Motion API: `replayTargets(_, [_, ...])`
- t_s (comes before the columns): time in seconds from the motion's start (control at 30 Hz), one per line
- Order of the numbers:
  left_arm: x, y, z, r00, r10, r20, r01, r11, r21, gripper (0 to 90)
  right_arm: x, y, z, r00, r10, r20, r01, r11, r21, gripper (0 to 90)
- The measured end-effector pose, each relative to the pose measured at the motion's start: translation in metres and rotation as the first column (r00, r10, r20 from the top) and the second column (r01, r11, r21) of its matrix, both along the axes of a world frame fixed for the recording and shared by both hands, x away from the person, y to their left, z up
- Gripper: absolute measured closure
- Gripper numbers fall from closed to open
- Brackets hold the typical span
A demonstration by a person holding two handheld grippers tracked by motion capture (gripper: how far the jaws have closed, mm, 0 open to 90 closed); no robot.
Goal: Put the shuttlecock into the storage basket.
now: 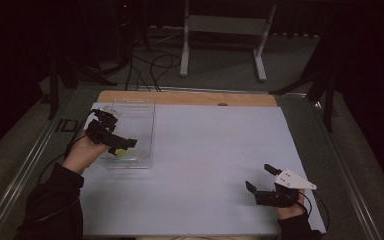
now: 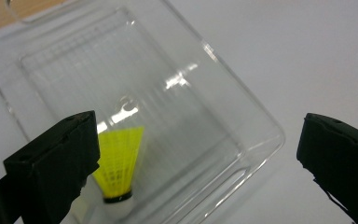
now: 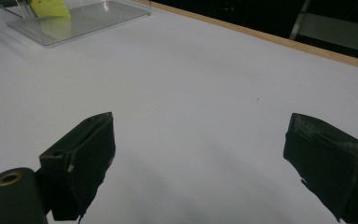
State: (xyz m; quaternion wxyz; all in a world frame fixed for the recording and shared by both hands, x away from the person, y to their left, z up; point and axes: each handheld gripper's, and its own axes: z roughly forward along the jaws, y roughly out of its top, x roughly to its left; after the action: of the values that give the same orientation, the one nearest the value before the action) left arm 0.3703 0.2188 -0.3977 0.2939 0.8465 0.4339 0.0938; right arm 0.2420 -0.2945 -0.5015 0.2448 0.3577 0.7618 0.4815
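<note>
Left gripper (image 2: 200,158) spread wide over yellow shuttlecock (image 2: 117,163), lower left in clear tray (image 2: 242,121); I'd withdraw next. Right gripper (image 1: 260,180) released.

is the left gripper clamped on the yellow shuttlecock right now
No, the left gripper has its jaws wide apart above the clear tray, and the yellow shuttlecock lies free inside it.

Tray (image 2: 242,116): clear glossy plastic, smooth, ribbed base, bright glints. Shuttlecock (image 2: 119,161) inside tray: yellow mesh plastic skirt, matt white cap. Tabletop (image 1: 205,165) under tray: matt white sheet, bare wood far edge. Left claw (image 2: 200,163): matt black, rough-edged pads.
</note>
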Motion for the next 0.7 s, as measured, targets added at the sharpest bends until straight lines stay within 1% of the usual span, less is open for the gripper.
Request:
replayTargets(0.17, [0.000,-0.010,0.005,0.9991,-0.025,0.033,0.026,0.9991,-0.034,0.0,0.000,0.000,0.000,1.0000,0.001,-0.001,-0.001,1.000,0.002,9.1])
replayTargets(0.2, [0.000,-0.010,0.005,0.9991,-0.025,0.033,0.026,0.9991,-0.034,0.0,0.000,0.000,0.000,1.0000,0.001,-0.001,-0.001,1.000,0.002,9.1])
replayTargets(0.23, [0.000,-0.014,0.006,0.9983,-0.034,0.047,0.036,0.9987,-0.037,0.0,0.000,0.000,0.000,1.0000,0.001,0.000,-0.001,1.000,0.001,9.1])
replayTargets(0.3, [-0.001,-0.018,0.008,0.9976,-0.045,0.053,0.048,0.9975,-0.051,0.0,0.000,0.000,0.000,1.0000,0.000,0.001,0.000,1.000,0.002,9.1])
replayTargets(0.4, [-0.002,-0.024,0.011,0.9954,-0.069,0.067,0.073,0.9958,-0.056,0.0,0.000,0.000,0.000,1.0000,0.002,0.000,-0.002,1.000,0.001,9.1])
replayTargets(0.47, [-0.002,-0.027,0.013,0.9940,-0.085,0.069,0.090,0.9933,-0.072,0.0,0.000,0.000,0.000,1.0000,0.002,0.000,-0.002,1.000,0.001,9.1])
replayTargets(0.53, [-0.003,-0.032,0.014,0.9928,-0.093,0.076,0.098,0.9928,-0.068,0.0,0.000,0.000,0.000,1.0000,0.002,0.000,-0.002,1.000,0.001,9.1])
replayTargets(0.6, [-0.004,-0.036,0.015,0.9917,-0.097,0.084,0.103,0.9919,-0.074,0.0,0.000,0.000,0.000,1.0000,0.002,-0.001,-0.002,1.000,0.001,9.1])
replayTargets(0.63, [-0.004,-0.039,0.016,0.9903,-0.108,0.088,0.115,0.9907,-0.073,0.0,0.000,0.000,0.000,1.0000,0.001,0.000,-0.001,1.000,0.001,9.1])
replayTargets(0.7, [-0.004,-0.043,0.017,0.9888,-0.115,0.095,0.122,0.9900,-0.071,0.0,0.000,0.000,0.000,1.0000,0.002,0.000,-0.002,1.000,0.001,9.1])
